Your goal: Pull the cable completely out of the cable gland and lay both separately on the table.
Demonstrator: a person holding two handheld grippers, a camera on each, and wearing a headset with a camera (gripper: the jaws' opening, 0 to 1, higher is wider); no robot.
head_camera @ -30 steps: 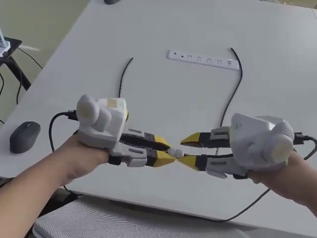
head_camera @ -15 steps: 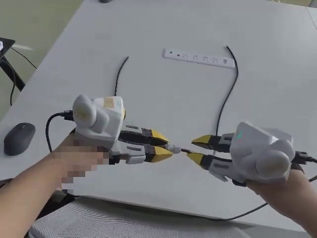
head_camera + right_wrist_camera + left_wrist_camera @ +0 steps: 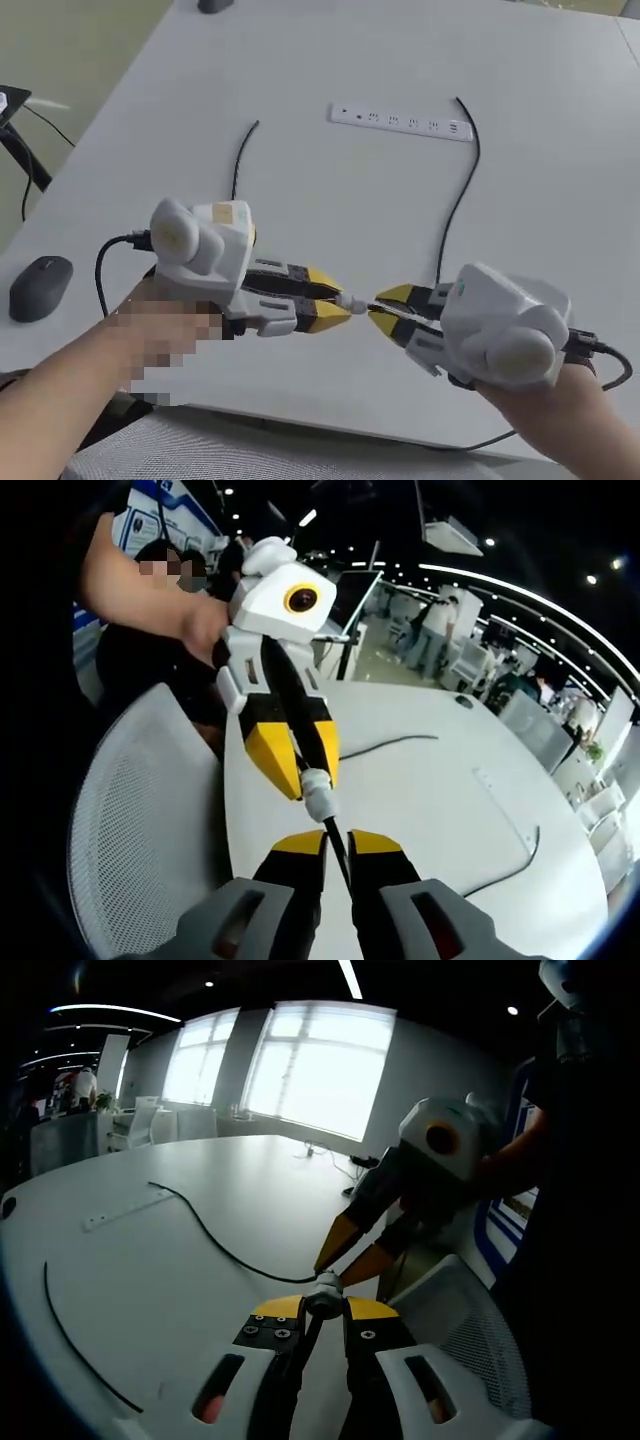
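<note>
A small white cable gland [image 3: 352, 299] is held above the table's near edge, with my left gripper [image 3: 338, 303] shut on it. In the left gripper view the gland [image 3: 322, 1293] sits between my yellow fingertips [image 3: 280, 1307]. A thin black cable [image 3: 374, 304] comes out of the gland toward my right gripper [image 3: 388, 306], which is shut on it just past the gland. In the right gripper view the cable [image 3: 336, 842] runs down between my right gripper [image 3: 338, 845] jaws, and the gland [image 3: 317, 790] stands just ahead at the tips of the left gripper [image 3: 290, 765].
A white power strip [image 3: 400, 120] lies far back on the white table [image 3: 330, 200], its black cord [image 3: 462, 190] trailing toward me. A loose black cable [image 3: 240, 160] lies at left, a dark mouse [image 3: 40, 287] near the left edge. A mesh chair [image 3: 200, 450] is below the grippers.
My right gripper has moved left toward the gland, and its jaws, open a second ago, have shut on the cable. The left gripper has kept its hold on the gland.
</note>
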